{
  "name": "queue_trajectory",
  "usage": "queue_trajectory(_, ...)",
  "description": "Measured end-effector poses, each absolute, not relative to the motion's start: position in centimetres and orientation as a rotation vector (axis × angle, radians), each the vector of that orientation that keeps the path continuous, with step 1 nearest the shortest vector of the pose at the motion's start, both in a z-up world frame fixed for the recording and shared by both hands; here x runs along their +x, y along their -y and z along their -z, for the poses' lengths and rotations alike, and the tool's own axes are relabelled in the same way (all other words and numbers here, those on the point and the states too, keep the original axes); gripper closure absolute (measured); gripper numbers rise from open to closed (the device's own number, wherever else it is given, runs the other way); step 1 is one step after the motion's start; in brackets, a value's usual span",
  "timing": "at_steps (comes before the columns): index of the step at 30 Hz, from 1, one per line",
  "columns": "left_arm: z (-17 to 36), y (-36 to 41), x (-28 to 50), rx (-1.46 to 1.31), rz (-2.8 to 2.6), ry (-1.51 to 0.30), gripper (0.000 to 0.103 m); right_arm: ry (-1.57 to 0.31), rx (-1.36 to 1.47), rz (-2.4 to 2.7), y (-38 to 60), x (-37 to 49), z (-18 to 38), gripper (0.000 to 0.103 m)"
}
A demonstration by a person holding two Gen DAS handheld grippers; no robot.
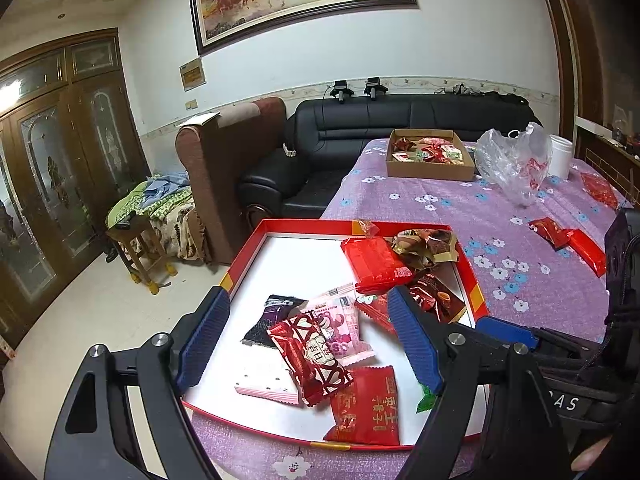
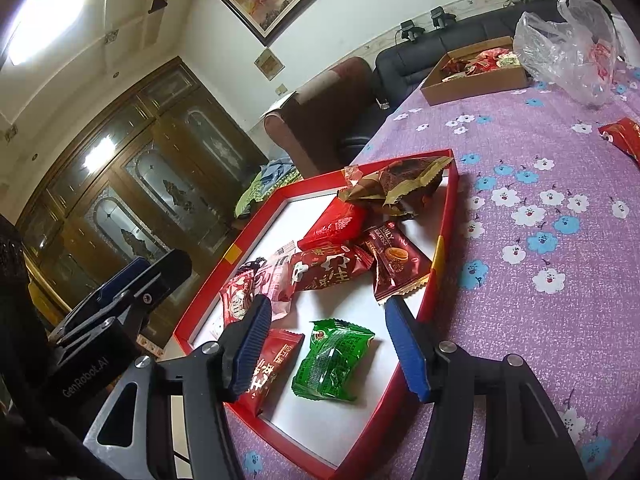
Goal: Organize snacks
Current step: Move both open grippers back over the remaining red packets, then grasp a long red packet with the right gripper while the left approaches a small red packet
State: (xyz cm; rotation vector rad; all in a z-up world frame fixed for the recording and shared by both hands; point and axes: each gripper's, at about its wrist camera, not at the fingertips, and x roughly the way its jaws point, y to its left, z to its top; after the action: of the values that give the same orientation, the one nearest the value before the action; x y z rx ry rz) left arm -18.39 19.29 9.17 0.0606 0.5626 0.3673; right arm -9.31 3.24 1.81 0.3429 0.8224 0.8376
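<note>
A red-rimmed white tray [image 1: 256,236] [image 2: 444,248] holds several wrapped snacks. My left gripper [image 1: 308,312] is open and empty above a red patterned packet [image 1: 310,360], a pink packet [image 1: 344,328] and a black packet [image 1: 272,320]. My right gripper [image 2: 326,316] is open and empty just above a green packet [image 2: 332,360], with a red packet [image 2: 270,368] under its left finger. Red packets [image 1: 568,240] lie loose on the purple flowered tablecloth [image 1: 420,204]; one shows in the right wrist view [image 2: 624,138].
A cardboard box of snacks [image 1: 430,156] [image 2: 476,76] stands at the table's far end beside a clear plastic bag [image 1: 512,164] [image 2: 572,48] and a white cup [image 1: 562,156]. A black sofa [image 1: 360,128], a brown armchair [image 1: 224,168] and a wooden stool [image 1: 136,248] stand left of the table.
</note>
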Motion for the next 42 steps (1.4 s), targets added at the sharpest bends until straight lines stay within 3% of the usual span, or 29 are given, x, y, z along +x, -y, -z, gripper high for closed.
queue_trajectory(16,-7.8,-18.6,-17.9,0.061,-0.318,-0.616,0.021,-0.818,0.317,-0.854,-2.3,-9.7,-2.3,0.041)
queue_trajectory(19,-7.5,-18.1,-17.5,0.067,-0.302,-0.628,0.021,-0.806,0.280,-0.815,-0.5,-9.3,-3.1,0.033)
queue_trajectory(27,-6.9,-16.1,-16.7,0.115,-0.264,-0.654,0.021,-0.706,0.294,-0.445,11.9,-3.9,-5.8,0.024)
queue_trajectory(34,-6.5,-14.0,-15.6,0.149,-0.236,-0.681,0.021,-0.849,0.119,-0.181,18.2,2.5,-3.5,0.022)
queue_trajectory(42,-8.2,-10.2,-14.0,0.182,-0.128,-0.681,0.021,-0.914,-0.010,-0.144,17.3,3.6,-0.3,0.025)
